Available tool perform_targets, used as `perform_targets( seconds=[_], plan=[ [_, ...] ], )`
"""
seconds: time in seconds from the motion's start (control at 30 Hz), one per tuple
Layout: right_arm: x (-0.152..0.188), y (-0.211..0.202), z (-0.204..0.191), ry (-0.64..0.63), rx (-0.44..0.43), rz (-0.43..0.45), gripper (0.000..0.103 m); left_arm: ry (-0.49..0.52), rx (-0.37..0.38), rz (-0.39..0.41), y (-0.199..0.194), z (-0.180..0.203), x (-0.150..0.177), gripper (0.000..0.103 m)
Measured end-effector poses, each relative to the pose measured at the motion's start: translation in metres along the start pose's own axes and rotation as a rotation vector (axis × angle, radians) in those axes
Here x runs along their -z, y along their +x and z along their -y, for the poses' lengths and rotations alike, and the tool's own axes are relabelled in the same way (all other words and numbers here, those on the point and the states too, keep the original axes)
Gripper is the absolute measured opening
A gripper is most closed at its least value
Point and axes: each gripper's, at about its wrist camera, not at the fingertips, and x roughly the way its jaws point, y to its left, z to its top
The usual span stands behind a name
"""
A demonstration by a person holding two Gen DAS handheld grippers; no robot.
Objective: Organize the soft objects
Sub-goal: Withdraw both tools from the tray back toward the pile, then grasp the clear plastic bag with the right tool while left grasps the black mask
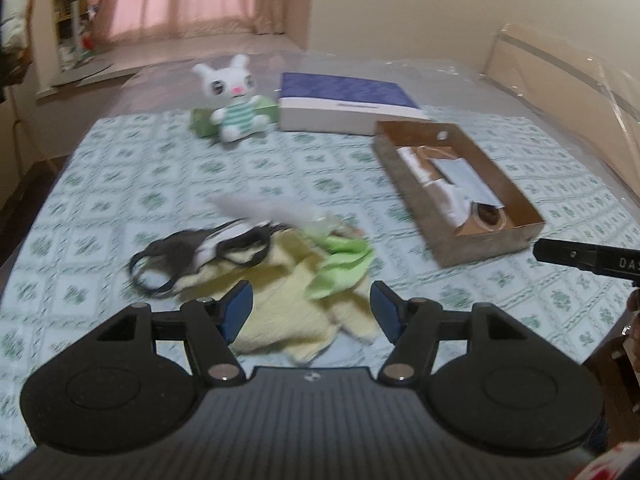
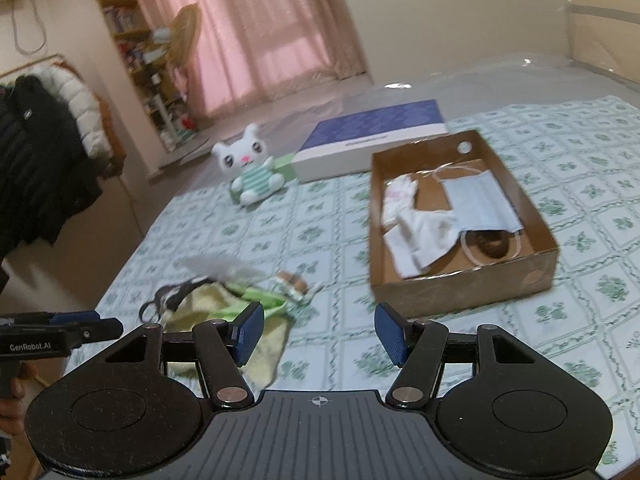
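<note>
Up close, the left gripper (image 1: 312,310) has its blue-padded fingers (image 1: 237,314) spread wide with nothing between them, poised just over the near end of a pale yellow cloth (image 1: 298,304). That cloth lies in a loose heap with a light green cloth (image 1: 340,266) on top, a black-strapped face mask (image 1: 192,256) at its left side and a blurred white piece (image 1: 256,206) behind, all near the front middle of the bed (image 1: 120,184). The right gripper (image 2: 318,334) is likewise spread and empty, held above bare green-patterned sheet (image 2: 580,208) just right of the heap and in front of the near wall of a cardboard box (image 2: 464,292).

Inside the box lie a light blue surgical mask (image 2: 482,200), white cloth pieces (image 2: 416,236) and a dark round item (image 2: 490,246) I cannot identify. The box sits toward the right side of the bed, apart from the heap, with open sheet between them and along the box's right side.

Toward the far edge, a white plush rabbit (image 1: 236,98) in a striped green top sits against a green box (image 1: 204,122), and a blue-topped flat white box (image 1: 348,102) lies just to its right, near the cardboard box's far corner. The sheet's left and middle stretches lie bare. Clear plastic covers the bed's far end.
</note>
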Motion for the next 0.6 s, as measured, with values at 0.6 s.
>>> perform_targets(
  seconds=[0.6],
  plan=[
    [0.024,0.038,-0.047,-0.111,-0.078,-0.100,0.061,-0.073,-0.129,-0.006,-0.012,-0.051,0.026,0.062]
  ],
)
